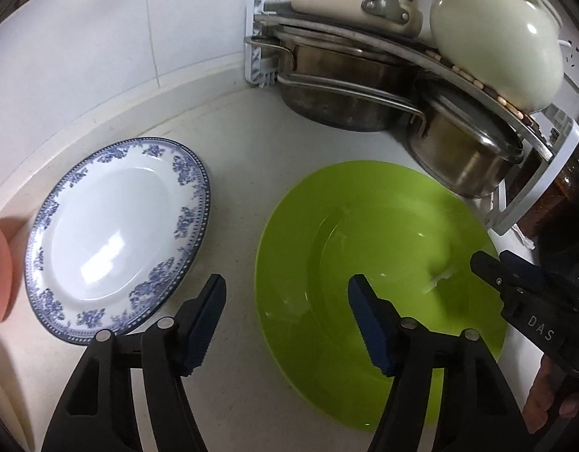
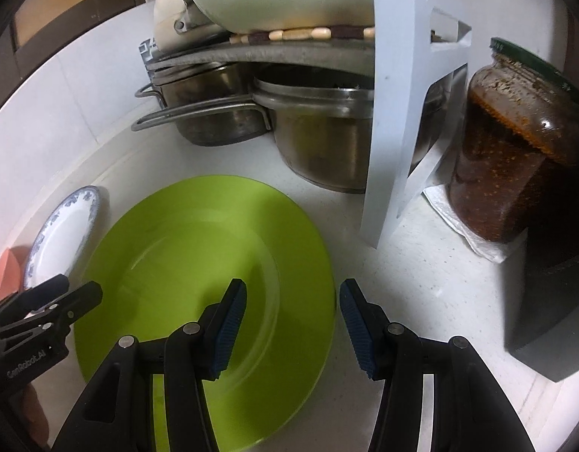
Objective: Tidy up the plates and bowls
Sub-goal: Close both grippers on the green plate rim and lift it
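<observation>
Round lime-green plastic plate (image 1: 380,286) flat on white table (image 1: 233,173), rim near steel pots (image 1: 349,90); blue-patterned white plate (image 1: 116,237) apart leftward. Left gripper (image 1: 287,324) and right gripper (image 2: 293,329) fingers wide open, empty.

The green plate (image 1: 380,263) looks like glossy, smooth plastic. At 9 o'clock from it, the blue-patterned plate (image 1: 116,233) is glazed ceramic. The 2 pots (image 1: 349,86) are dull, stained metal. The worktop (image 1: 244,158) is matt and speckled. The tongs (image 1: 285,324) carry ribbed blue pads (image 1: 204,324) on matt black plastic.

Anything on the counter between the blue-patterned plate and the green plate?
No. Left wrist view shows bare counter between blue-patterned plate and green plate.
</observation>
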The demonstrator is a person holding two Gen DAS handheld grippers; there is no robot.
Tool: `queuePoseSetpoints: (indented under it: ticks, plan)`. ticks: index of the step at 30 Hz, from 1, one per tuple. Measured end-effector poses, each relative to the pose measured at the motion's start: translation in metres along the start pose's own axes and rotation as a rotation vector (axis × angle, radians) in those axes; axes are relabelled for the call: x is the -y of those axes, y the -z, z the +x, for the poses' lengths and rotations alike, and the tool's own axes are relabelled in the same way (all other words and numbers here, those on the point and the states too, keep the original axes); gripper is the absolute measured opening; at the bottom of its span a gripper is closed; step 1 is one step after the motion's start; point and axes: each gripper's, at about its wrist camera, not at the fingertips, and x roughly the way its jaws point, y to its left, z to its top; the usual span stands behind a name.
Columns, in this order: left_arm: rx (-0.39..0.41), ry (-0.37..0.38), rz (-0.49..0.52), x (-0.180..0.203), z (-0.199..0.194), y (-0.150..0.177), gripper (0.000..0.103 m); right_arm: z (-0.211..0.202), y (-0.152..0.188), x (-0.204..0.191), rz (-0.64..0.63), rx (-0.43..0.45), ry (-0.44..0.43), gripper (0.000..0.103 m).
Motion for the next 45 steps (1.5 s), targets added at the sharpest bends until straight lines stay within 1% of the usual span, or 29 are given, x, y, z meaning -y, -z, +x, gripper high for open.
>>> queuePoseSetpoints:
  ticks: [4,8,11,14,16,19,21,26,32,38,45]
  plan:
    - [-0.020,0.009,-0.004,0.000,0.010,-0.002,0.060,0.008,-0.003,0.003,0.006,-0.015,-0.002,0.053]
    - [-0.027,0.013,-0.006,0.000,0.015,-0.004,0.057,0.015,-0.005,0.002,0.002,-0.021,0.003,0.052]
    - [-0.042,0.027,-0.015,-0.001,0.019,-0.005,0.052,0.018,-0.006,0.000,-0.008,-0.026,0.005,0.052]
    - [-0.061,0.042,-0.032,-0.003,0.025,-0.005,0.049,0.021,-0.006,-0.001,-0.016,-0.038,0.004,0.047]
    - [-0.060,0.032,-0.038,-0.003,0.026,-0.005,0.045,0.023,-0.006,-0.003,-0.022,-0.036,0.008,0.046]
    - [-0.060,0.029,-0.039,-0.003,0.027,-0.006,0.044,0.023,-0.007,-0.003,-0.021,-0.035,0.010,0.045]
    - [-0.058,0.021,-0.037,-0.004,0.027,-0.007,0.042,0.023,-0.007,-0.003,-0.021,-0.038,0.013,0.045]
    - [-0.057,0.016,-0.045,-0.006,0.027,-0.008,0.039,0.024,-0.010,-0.005,-0.025,-0.048,0.021,0.043]
    - [-0.052,0.005,-0.048,-0.008,0.022,-0.008,0.039,0.020,-0.010,-0.008,-0.034,-0.055,0.025,0.042]
    - [-0.019,-0.014,-0.036,-0.013,0.002,-0.002,0.039,0.005,-0.005,-0.016,-0.039,-0.052,0.012,0.041]
    - [-0.001,-0.010,-0.060,-0.019,-0.025,0.008,0.039,-0.022,0.000,-0.027,-0.063,-0.038,0.015,0.041]
